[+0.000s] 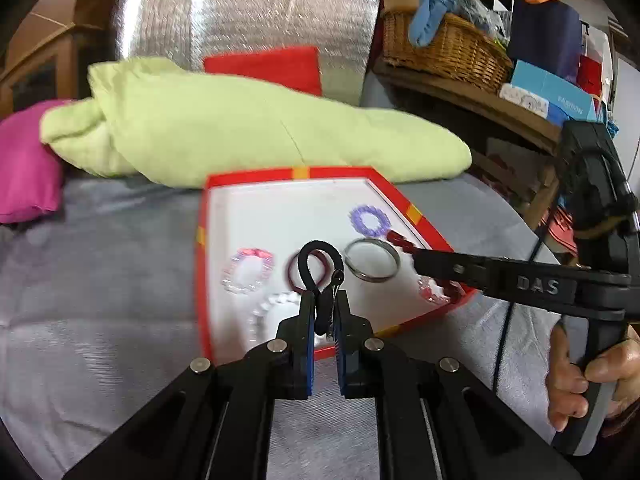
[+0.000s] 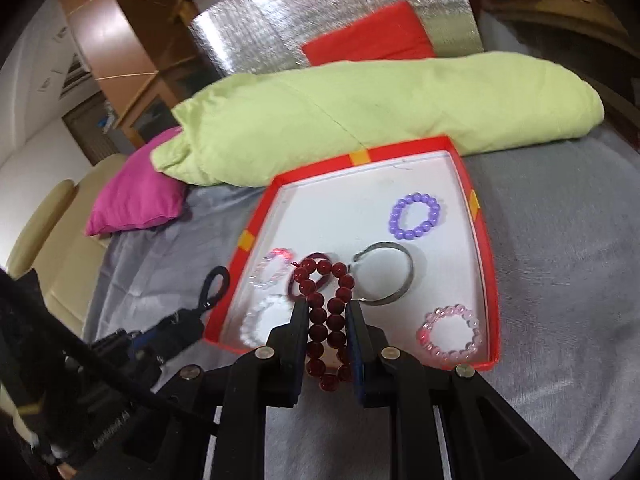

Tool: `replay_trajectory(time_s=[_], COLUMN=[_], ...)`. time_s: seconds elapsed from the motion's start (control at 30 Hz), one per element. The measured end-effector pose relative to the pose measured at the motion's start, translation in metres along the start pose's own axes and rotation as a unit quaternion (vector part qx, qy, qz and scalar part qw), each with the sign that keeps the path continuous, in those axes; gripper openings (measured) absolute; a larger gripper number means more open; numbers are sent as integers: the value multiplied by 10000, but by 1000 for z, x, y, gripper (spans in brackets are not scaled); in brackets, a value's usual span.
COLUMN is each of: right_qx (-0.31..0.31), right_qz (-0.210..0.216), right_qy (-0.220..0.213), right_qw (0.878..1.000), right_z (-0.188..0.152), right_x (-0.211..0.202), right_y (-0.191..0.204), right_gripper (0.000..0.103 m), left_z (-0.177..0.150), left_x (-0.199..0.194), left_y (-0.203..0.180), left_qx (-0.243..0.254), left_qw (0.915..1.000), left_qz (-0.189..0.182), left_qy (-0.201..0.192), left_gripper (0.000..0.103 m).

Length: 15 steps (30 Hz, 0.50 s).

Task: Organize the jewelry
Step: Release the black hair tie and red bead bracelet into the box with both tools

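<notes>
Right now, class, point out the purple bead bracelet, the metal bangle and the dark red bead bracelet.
purple bead bracelet (image 2: 414, 216), right wrist view, left bead arc.
metal bangle (image 2: 409, 276), right wrist view, right band.
dark red bead bracelet (image 2: 325, 267), right wrist view, top bead.

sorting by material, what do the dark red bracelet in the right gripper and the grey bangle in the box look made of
Dark red bracelet: glossy round beads with bright highlights, likely glass or polished stone. Grey bangle: thin smooth band with a dull silvery sheen, probably metal.
</notes>
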State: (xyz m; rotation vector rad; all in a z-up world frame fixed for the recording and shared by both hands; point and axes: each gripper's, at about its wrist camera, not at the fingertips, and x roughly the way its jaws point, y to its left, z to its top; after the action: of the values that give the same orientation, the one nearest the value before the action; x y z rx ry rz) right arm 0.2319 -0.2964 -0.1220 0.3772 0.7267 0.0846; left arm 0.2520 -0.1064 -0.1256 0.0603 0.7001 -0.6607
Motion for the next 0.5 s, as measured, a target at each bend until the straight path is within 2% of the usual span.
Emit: replay_trajectory(time_s=[0.17, 0.2, 0.23, 0.27, 0.3, 0.33, 0.5], right_qx=[279, 350, 390, 438, 480, 513, 384], right_qz=[-28, -35, -45, -60, -80, -88, -214], right_qy=[381, 464, 499, 515, 473, 369, -226], right_qw=[9989, 9983, 9980, 9977, 9977, 9980, 9988], right_z=[2, 2, 2, 2, 2, 2, 3], right_x=[22, 24, 24, 23, 20, 16, -19], right_y=[-8, -10, -11, -12, -14, -16, -14], right_gripper=[23, 23, 28, 33, 47, 56, 56], left_z=[-3, -5, -6, -7, -7, -7, -4], left_x=[24, 26, 28, 28, 27, 23, 1], left_y=[-6, -7, -8, -9, -10, -9, -5], left_qx=[82, 134, 176, 219, 248, 269, 157], left_qw=[9991, 9989, 9986, 9983, 9984, 9988, 9995], left_qz=[-175, -162, -155, -131, -63, 11, 235], left_qy=[372, 430, 480, 525, 495, 416, 169], left_gripper=[10, 13, 25, 33, 47, 57, 70])
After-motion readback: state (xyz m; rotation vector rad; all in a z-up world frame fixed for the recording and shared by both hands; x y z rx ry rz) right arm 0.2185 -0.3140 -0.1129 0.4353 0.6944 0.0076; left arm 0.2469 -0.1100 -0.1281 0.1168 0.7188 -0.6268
